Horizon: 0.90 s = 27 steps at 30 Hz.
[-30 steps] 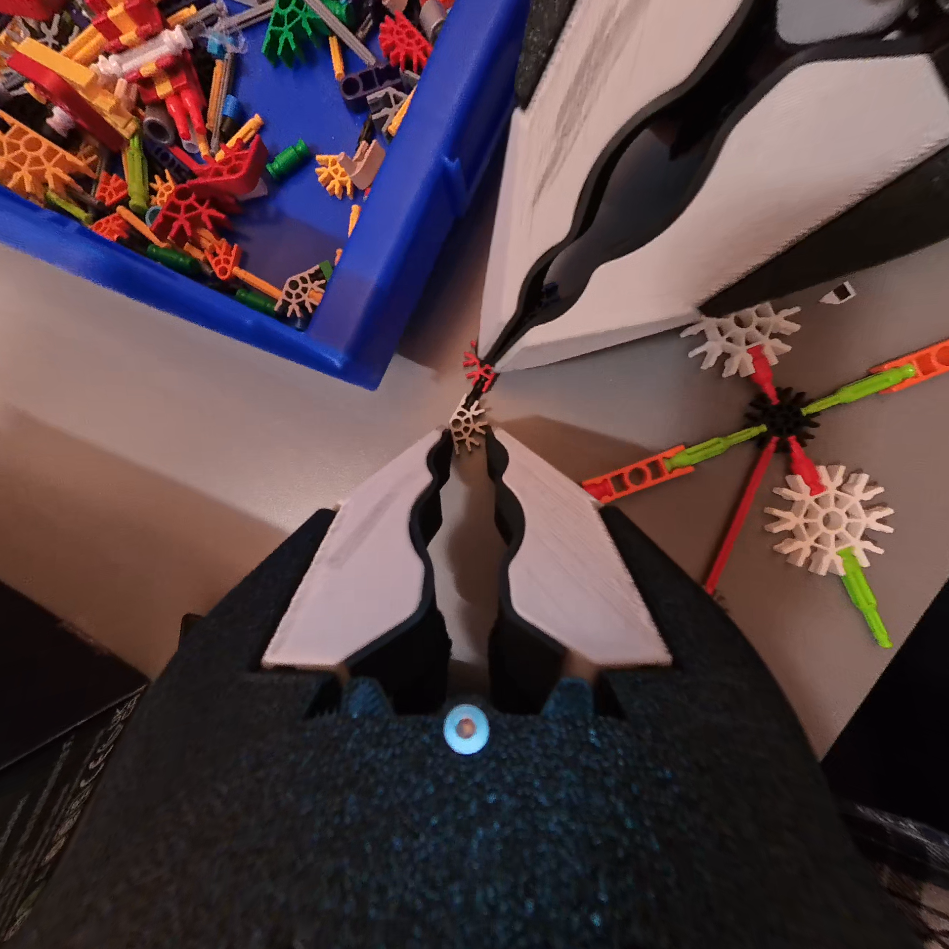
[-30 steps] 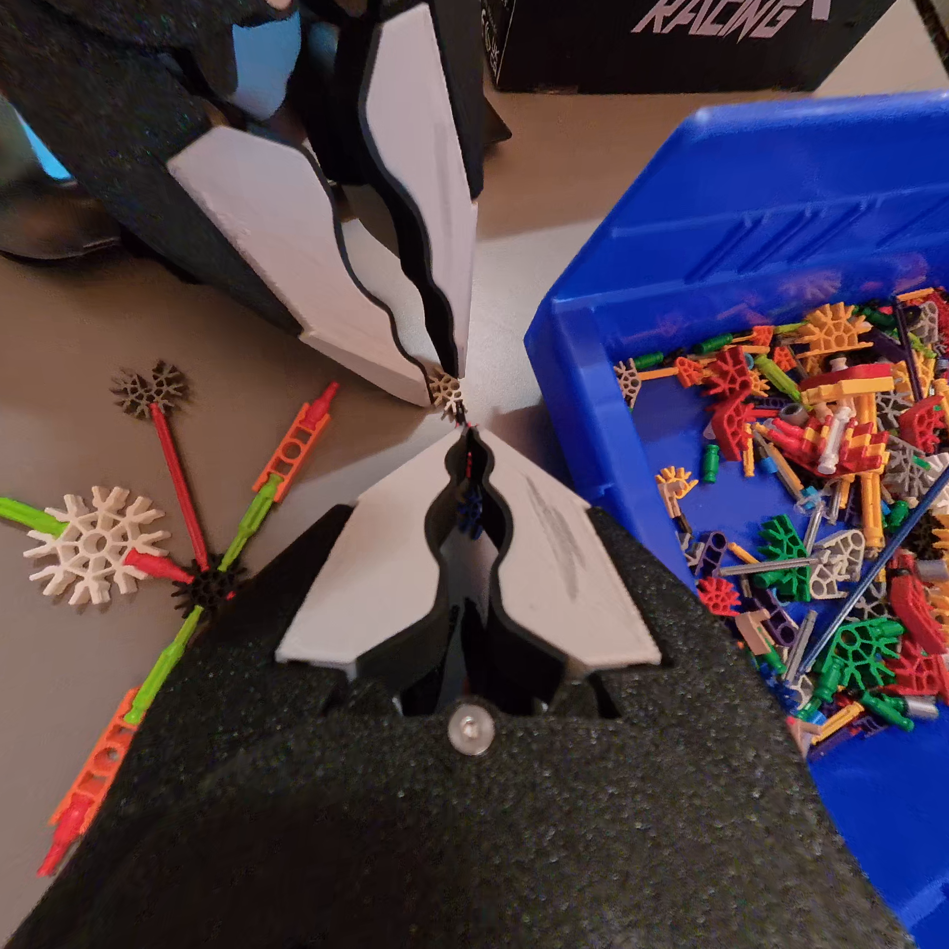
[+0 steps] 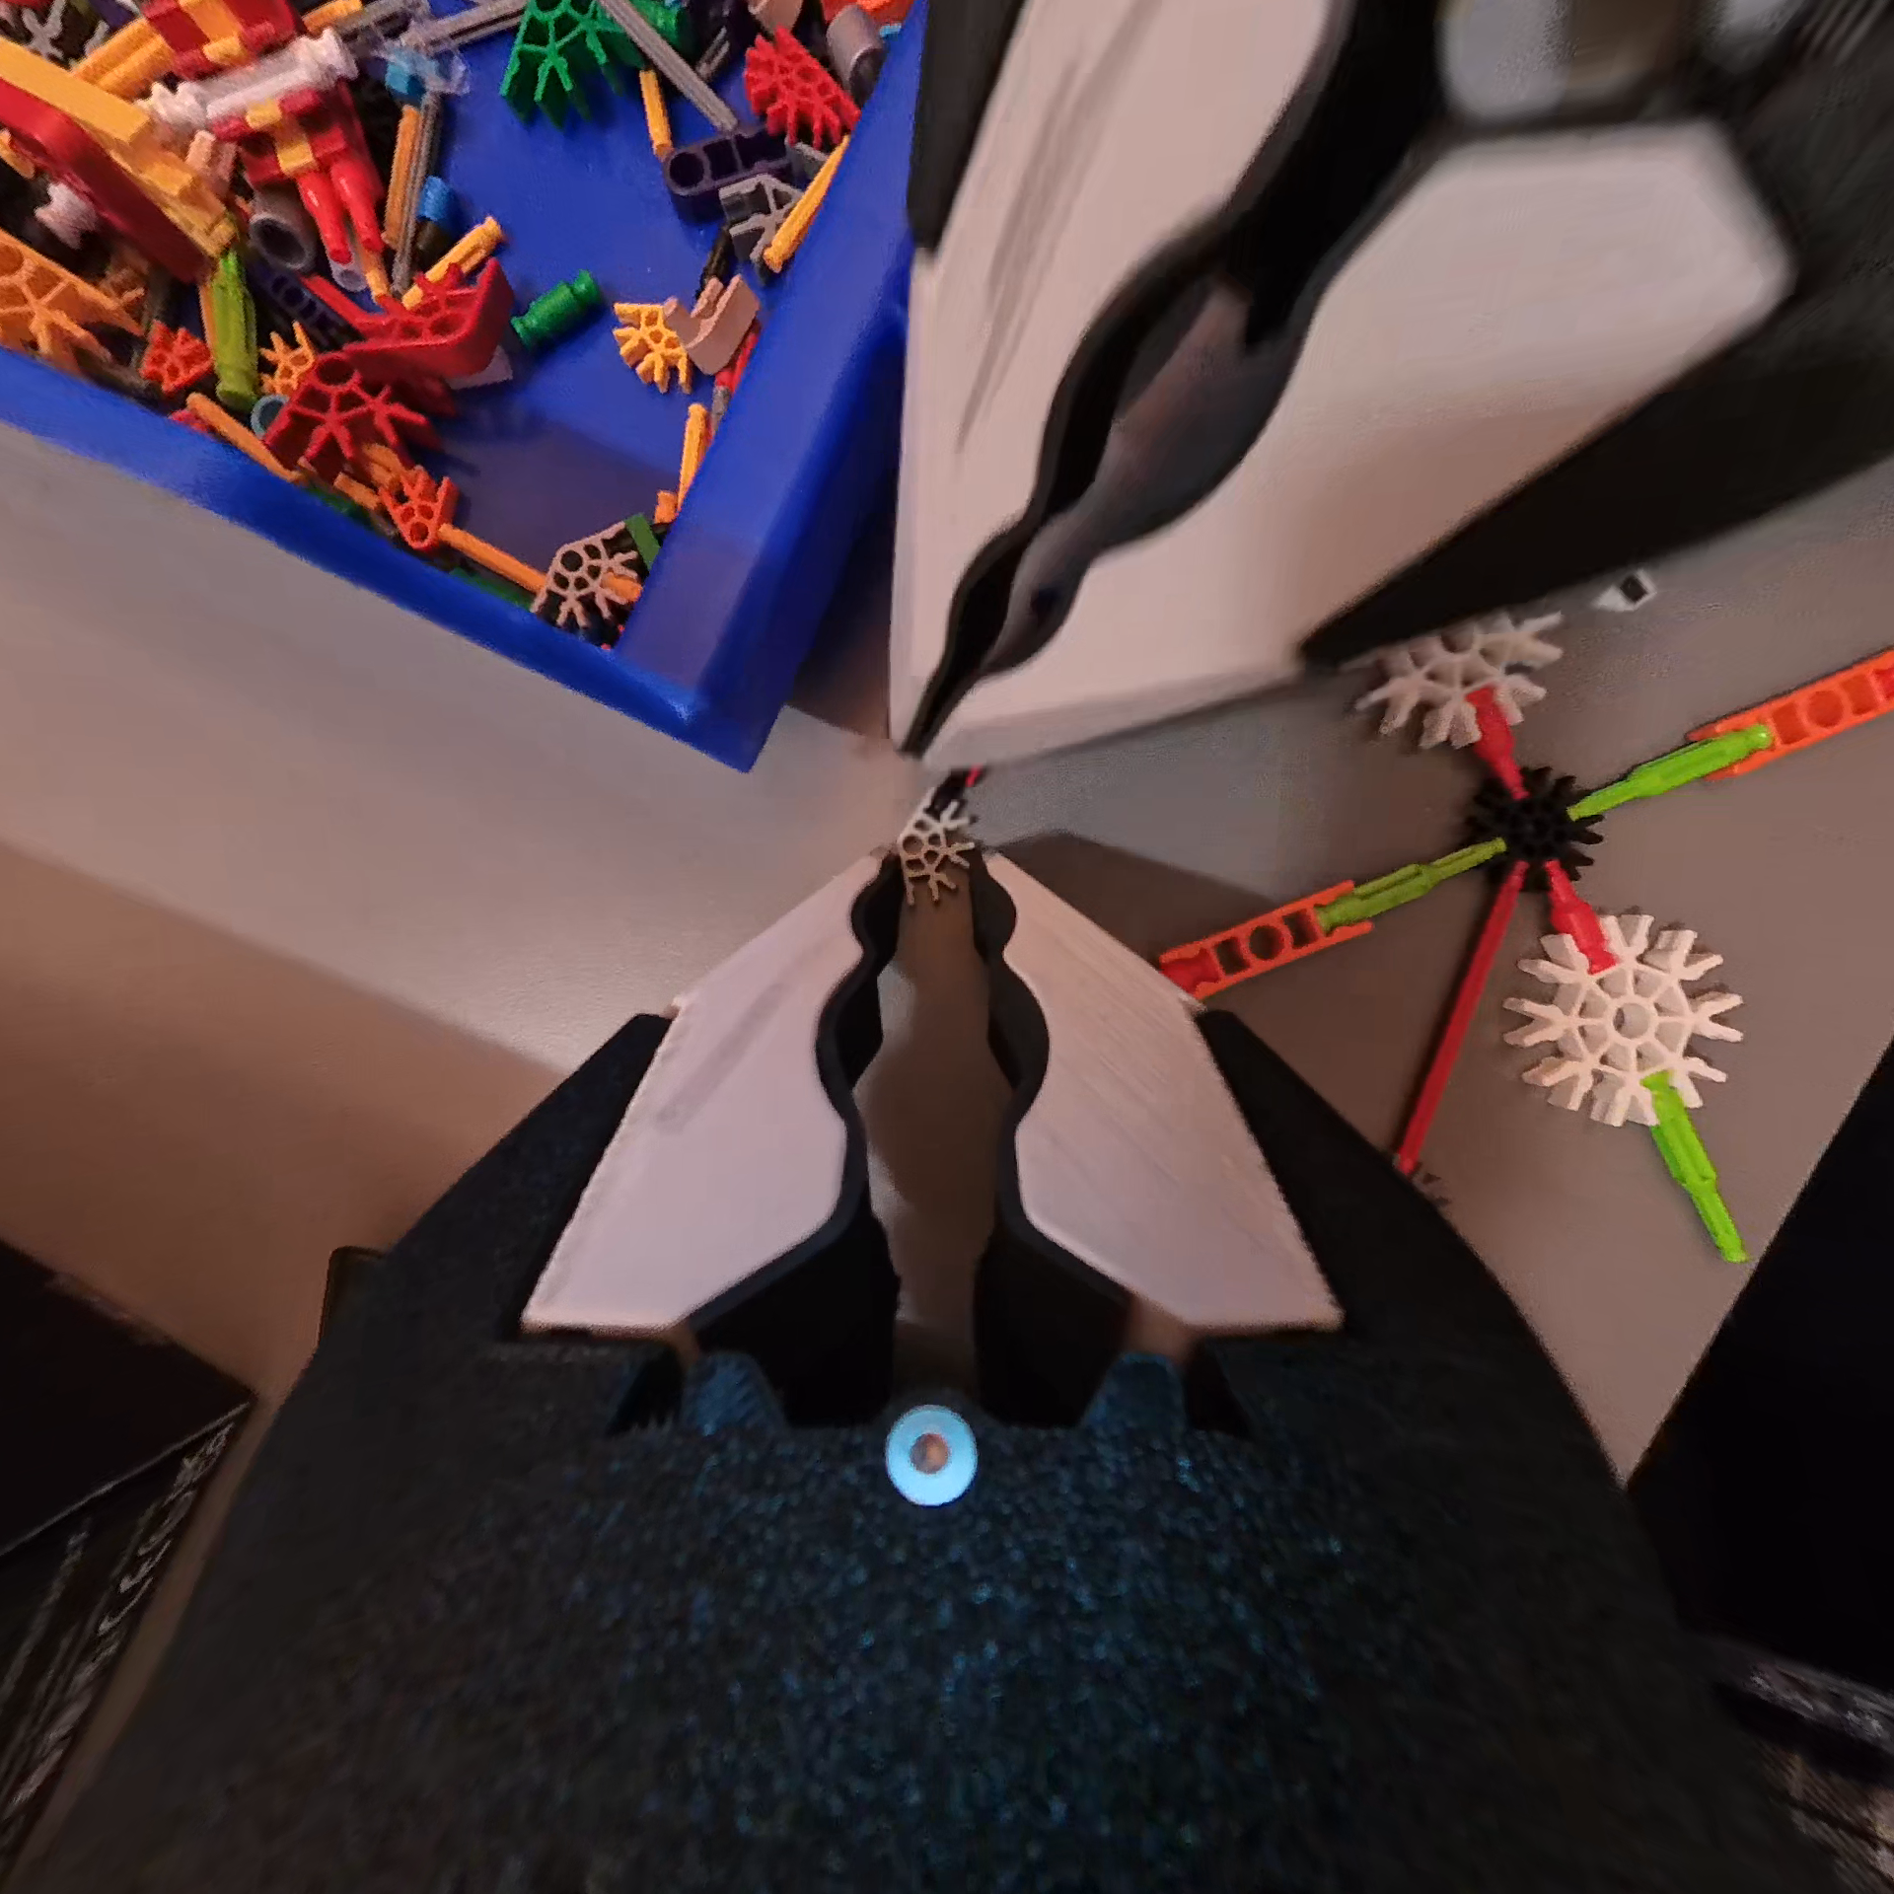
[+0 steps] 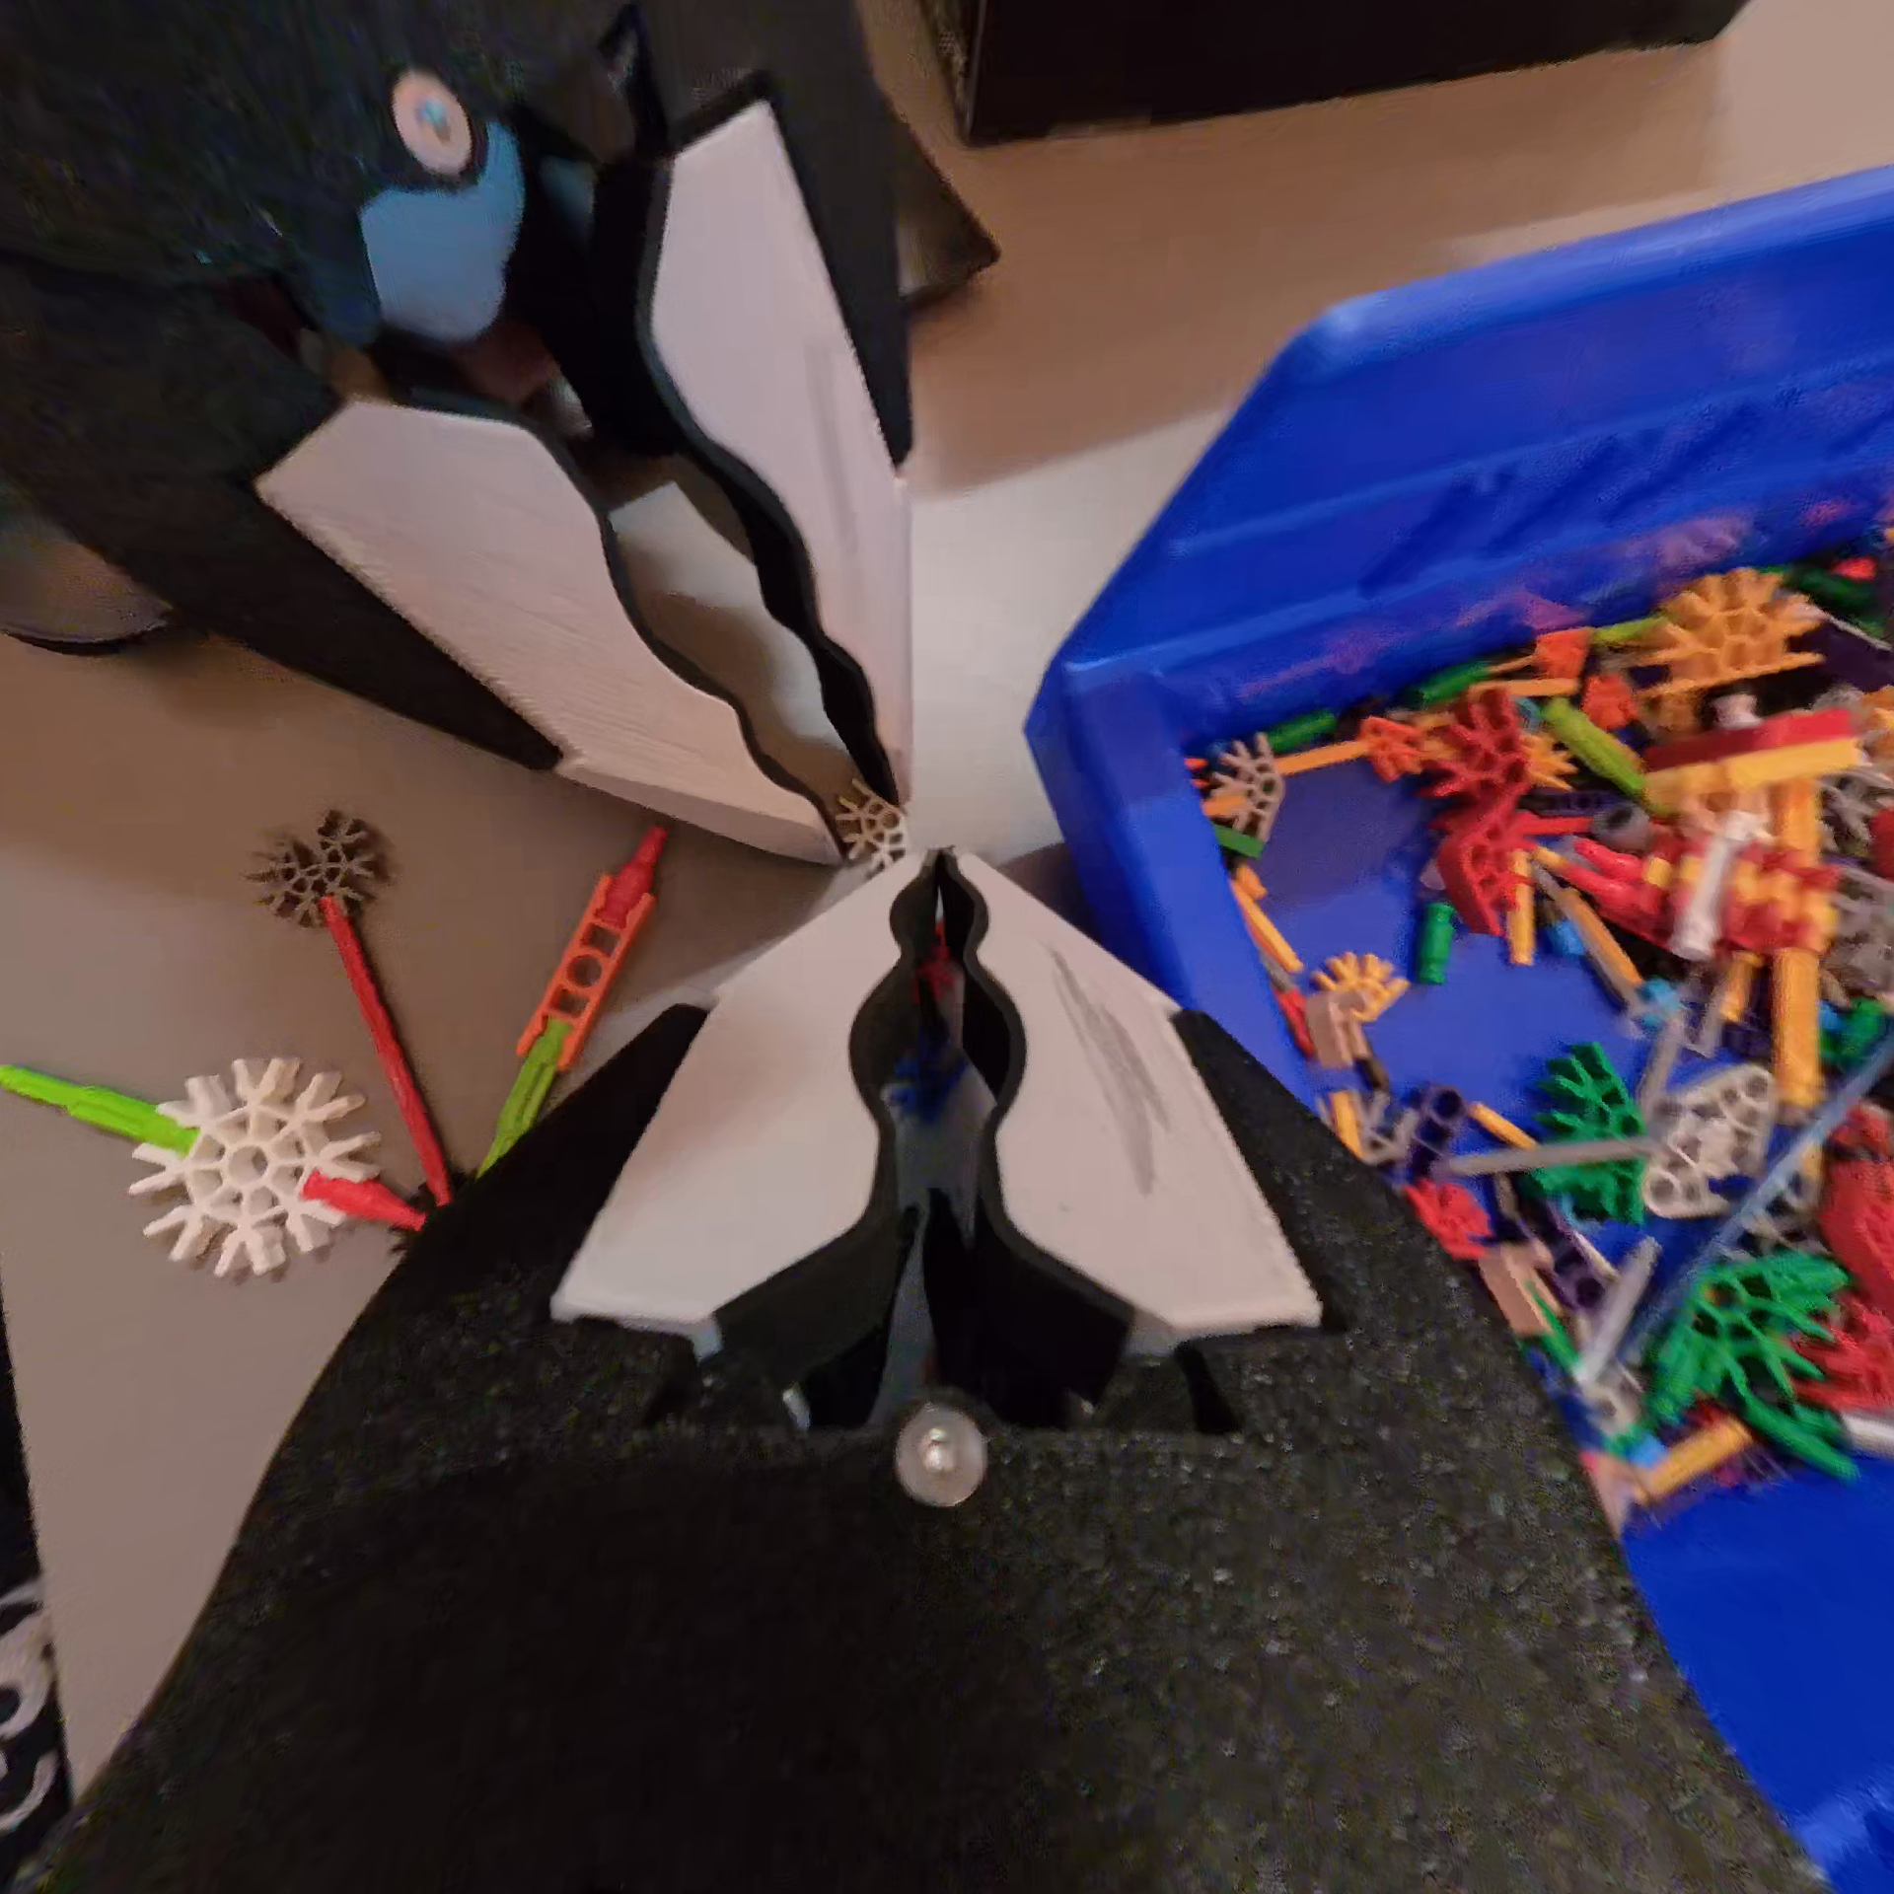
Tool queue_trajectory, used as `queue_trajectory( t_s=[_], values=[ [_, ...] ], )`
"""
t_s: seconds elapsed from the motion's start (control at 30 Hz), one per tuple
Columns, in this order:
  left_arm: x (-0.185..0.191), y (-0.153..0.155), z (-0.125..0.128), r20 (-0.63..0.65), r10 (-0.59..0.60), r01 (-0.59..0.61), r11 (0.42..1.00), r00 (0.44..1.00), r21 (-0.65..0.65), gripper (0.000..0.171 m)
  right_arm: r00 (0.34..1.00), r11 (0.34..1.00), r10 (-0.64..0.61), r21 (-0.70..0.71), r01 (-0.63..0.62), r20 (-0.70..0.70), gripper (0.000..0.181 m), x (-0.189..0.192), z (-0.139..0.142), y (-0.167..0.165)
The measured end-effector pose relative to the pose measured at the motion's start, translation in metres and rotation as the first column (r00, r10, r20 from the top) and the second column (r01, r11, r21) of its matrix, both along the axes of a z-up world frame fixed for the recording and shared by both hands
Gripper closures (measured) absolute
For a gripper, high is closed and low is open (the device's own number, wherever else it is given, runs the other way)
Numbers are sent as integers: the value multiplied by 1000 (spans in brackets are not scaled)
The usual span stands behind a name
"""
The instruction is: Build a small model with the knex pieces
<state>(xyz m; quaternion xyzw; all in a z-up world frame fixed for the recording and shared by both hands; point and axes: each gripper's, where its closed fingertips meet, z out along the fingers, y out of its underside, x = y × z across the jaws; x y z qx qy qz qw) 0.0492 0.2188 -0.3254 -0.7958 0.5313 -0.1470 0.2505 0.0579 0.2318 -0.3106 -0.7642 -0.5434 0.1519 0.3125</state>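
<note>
Two grippers are met tip to tip above a tan table [image 3: 307, 820]. By the left gripper [image 3: 935, 871] a pale snowflake connector [image 3: 933, 853] is pinched at its fingertips. The right gripper [image 4: 941, 871] is closed on something thin and red, mostly hidden between its fingers. Just beside them a blue bin [image 4: 1435, 533] heaped with mixed plastic pieces is seen. On the other side lies a rod assembly [image 3: 1532, 820] joined at a black hub.
</note>
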Motion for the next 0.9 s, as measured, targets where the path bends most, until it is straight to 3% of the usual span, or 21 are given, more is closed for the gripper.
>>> queue_trajectory(
  t_s=[0.03,0.23,0.57,0.9],
  values=[
    [0,0,0,0,3,-3,1000,1000,1,159,1000,1000,-11,8,11,-8,181,6,7,1],
    [-6,-2,6,39,12,-11,1000,999,-25,148,997,996,-66,56,69,-49,181,40,41,3],
    [-27,3,38,89,23,-24,1000,996,18,145,994,992,-106,68,108,-26,178,55,37,-4],
    [-30,15,64,118,9,-20,995,993,94,146,986,981,-152,116,159,-67,178,71,61,-1]
  ],
)
